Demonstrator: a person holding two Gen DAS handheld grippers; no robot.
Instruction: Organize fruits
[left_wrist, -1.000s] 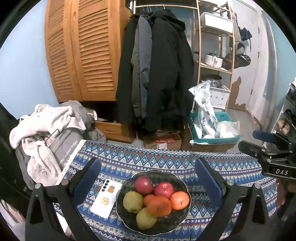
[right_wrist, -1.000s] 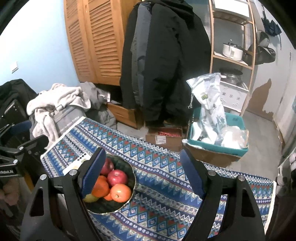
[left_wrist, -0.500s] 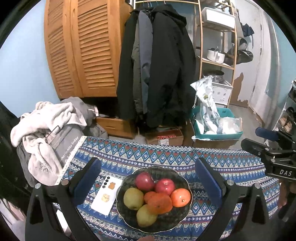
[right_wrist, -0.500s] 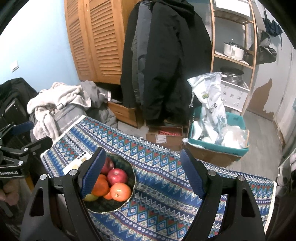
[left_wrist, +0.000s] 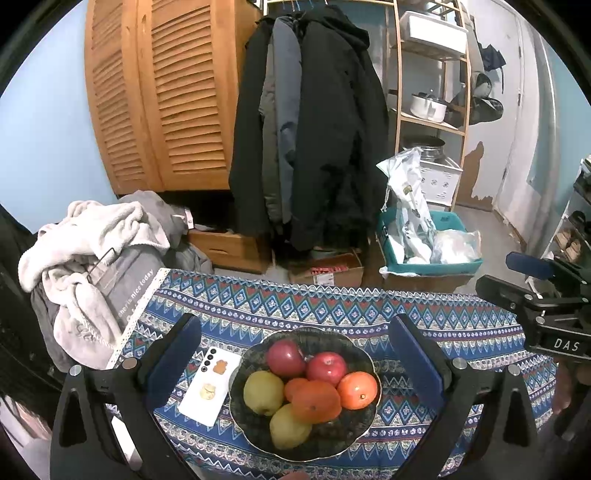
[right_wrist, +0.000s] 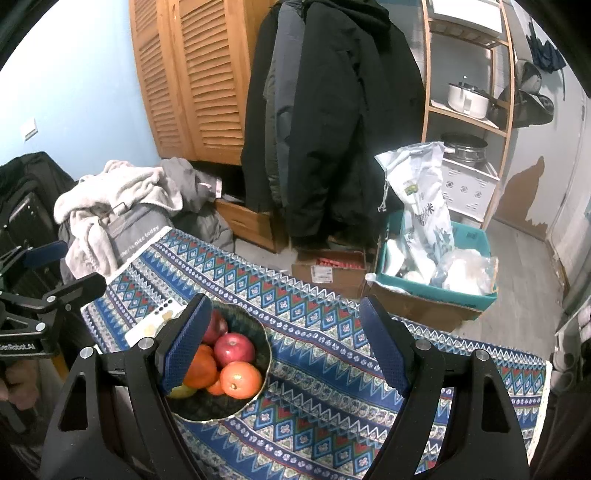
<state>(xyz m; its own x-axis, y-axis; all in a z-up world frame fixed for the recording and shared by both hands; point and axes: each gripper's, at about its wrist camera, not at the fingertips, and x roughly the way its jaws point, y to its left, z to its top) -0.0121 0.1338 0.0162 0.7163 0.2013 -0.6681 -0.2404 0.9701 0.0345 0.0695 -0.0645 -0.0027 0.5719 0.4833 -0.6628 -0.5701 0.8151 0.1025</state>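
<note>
A dark bowl (left_wrist: 332, 443) sits on the blue patterned tablecloth (left_wrist: 280, 306). It holds two red apples (left_wrist: 285, 357), two yellow-green fruits (left_wrist: 263, 392) and several oranges (left_wrist: 357, 384). My left gripper (left_wrist: 295, 354) is open and empty, held above the bowl with its fingers to either side. My right gripper (right_wrist: 284, 347) is open and empty, to the right of the bowl (right_wrist: 221, 406); its left finger hides part of the fruit. An orange (right_wrist: 240, 379) and a red apple (right_wrist: 235, 349) show there.
A white phone (left_wrist: 210, 384) lies left of the bowl. Beyond the table's far edge are a heap of clothes (left_wrist: 92, 251), hanging coats (left_wrist: 314, 129), a cardboard box (left_wrist: 325, 267) and a teal bin with bags (left_wrist: 428, 243).
Both views have shifted slightly; the bowl sits a little higher between the left fingers. Both grippers stay open and the fruit has not moved.
</note>
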